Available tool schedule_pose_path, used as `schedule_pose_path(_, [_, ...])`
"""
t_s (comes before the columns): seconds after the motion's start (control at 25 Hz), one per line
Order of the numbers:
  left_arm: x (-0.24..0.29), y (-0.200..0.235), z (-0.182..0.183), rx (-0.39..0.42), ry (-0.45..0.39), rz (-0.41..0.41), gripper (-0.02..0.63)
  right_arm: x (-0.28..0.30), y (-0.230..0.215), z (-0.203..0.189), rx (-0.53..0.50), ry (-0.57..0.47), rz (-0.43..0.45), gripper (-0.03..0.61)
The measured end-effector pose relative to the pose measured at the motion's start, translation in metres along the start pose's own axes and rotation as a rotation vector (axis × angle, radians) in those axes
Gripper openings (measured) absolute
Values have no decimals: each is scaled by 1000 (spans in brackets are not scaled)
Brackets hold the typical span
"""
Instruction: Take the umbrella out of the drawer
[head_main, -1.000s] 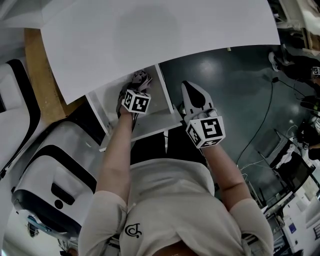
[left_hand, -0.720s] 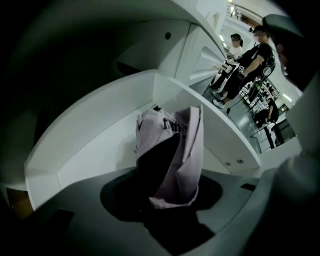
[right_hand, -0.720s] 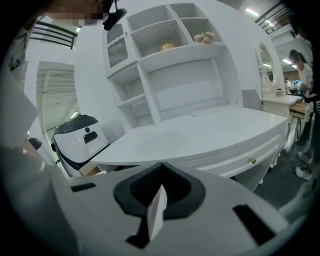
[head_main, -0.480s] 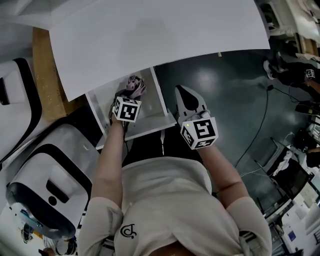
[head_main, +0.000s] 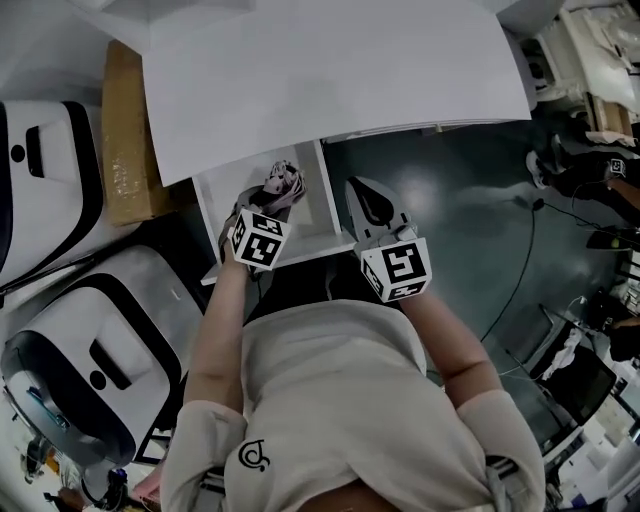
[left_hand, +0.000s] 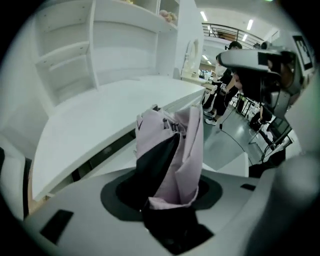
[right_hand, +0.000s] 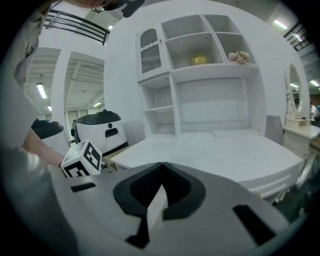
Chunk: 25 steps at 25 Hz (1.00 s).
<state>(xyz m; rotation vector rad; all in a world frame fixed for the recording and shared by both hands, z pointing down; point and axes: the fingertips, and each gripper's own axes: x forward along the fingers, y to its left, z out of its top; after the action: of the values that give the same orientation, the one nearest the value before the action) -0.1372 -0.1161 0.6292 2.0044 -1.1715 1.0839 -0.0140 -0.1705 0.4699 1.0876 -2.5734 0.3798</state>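
Note:
A folded pale pink umbrella (head_main: 283, 183) with a dark inner fold stands up between the jaws of my left gripper (head_main: 268, 205), which is shut on its lower end. In the left gripper view the umbrella (left_hand: 172, 145) rises from the left gripper (left_hand: 166, 192) above the white desk. Below it in the head view is the open white drawer (head_main: 312, 238). My right gripper (head_main: 368, 198) hangs just right of the drawer, over the dark floor. Seen from its own camera, the right gripper (right_hand: 160, 175) has its jaws together with nothing in them.
A white desk top (head_main: 330, 80) spans the upper head view. Two white machines (head_main: 90, 330) and a cardboard box (head_main: 125, 140) stand at the left. Dark floor with cables (head_main: 480, 200) lies to the right. A white shelf unit (right_hand: 200, 75) rises behind the desk.
Both grippers have risen. The left one has lifted the umbrella up from inside the drawer, and more of the umbrella now shows above its marker cube.

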Motion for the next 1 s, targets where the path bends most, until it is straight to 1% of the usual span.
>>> schedule_pose_path(0.12, [-29,-2,17,3,-74,18,224,-4,11,14,-25,-26,9,6])
schedule_pose_path(0.32, [-83,5,50,20,-205,75,224,-7,25,47,-52,-91,22,6])
schedule_pose_path(0.44, [-121,10,74,33,-302,121,225,-9,32,69,-85,-133,35,6])
schedule_pose_path(0.56, [-157,16,90,27,-402,161,225,-11,39,86,-106,-175,38,6])
schedule_pose_path(0.76, [-205,23,101,4,-558,227,225,-17,53,104,-136,-232,66,6])
schedule_pose_path(0.88, [-226,19,96,-25,-656,262,225,-27,62,97,-139,-236,98,6])
schedule_pose_path(1.0, [-251,19,94,-64,-745,274,227,-35,70,99,-152,-247,117,6])
